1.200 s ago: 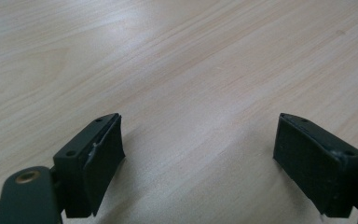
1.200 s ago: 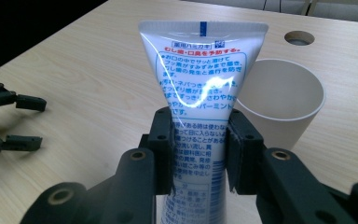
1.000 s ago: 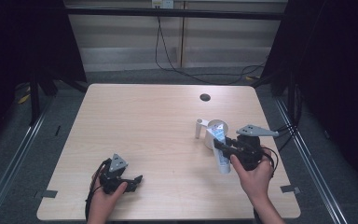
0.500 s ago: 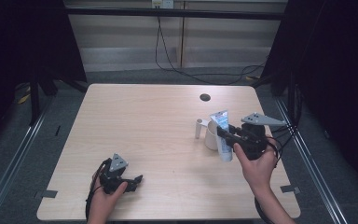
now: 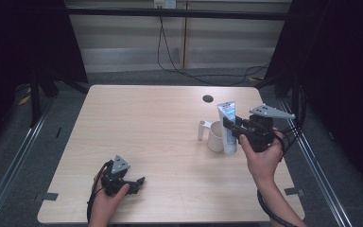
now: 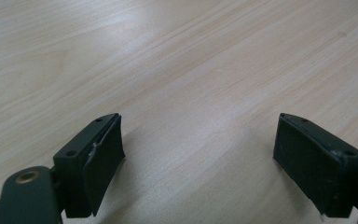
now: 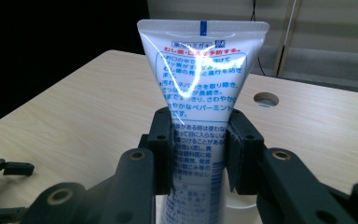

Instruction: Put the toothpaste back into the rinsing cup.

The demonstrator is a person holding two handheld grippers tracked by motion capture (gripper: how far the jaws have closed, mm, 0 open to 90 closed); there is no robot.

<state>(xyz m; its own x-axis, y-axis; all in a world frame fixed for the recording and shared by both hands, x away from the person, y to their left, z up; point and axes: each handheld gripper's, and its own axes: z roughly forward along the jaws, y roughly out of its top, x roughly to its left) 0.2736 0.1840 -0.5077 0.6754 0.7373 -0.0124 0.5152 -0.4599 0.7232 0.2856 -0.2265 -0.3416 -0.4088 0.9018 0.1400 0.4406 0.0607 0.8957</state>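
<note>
- Toothpaste tube (image 5: pixel 228 126) stands upright at the right side of the table (image 5: pixel 146 127), crimped end up, pinched at mid-body between the two black jaws of the right tool (image 5: pixel 231 129), which are closed on it.
- In the right gripper view the tube (image 7: pixel 200 93) rises between the jaws, its flat sealed end topmost; its lower end hangs over the white rim of a cup.
- White cup (image 5: pixel 215 137) sits just beside the tube on its left; whether they touch cannot be told. A small white upright piece (image 5: pixel 201 130) stands at the cup's left, close against it.
- A dark round hole (image 5: pixel 208 99) lies in the table behind the cup and the tube, apart from both; it also shows pale-rimmed in the right gripper view (image 7: pixel 265 99).
- Printing on the tube is Japanese, blue and red on white, with a blue mark at the crimp; the small lines are too fine to read with certainty.
- Left tool (image 5: pixel 134 182) rests low near the front left edge of the table, well apart from the tube; its jaws stand wide open over bare wood with nothing between them.
- Cables trail across the floor behind the table.
</note>
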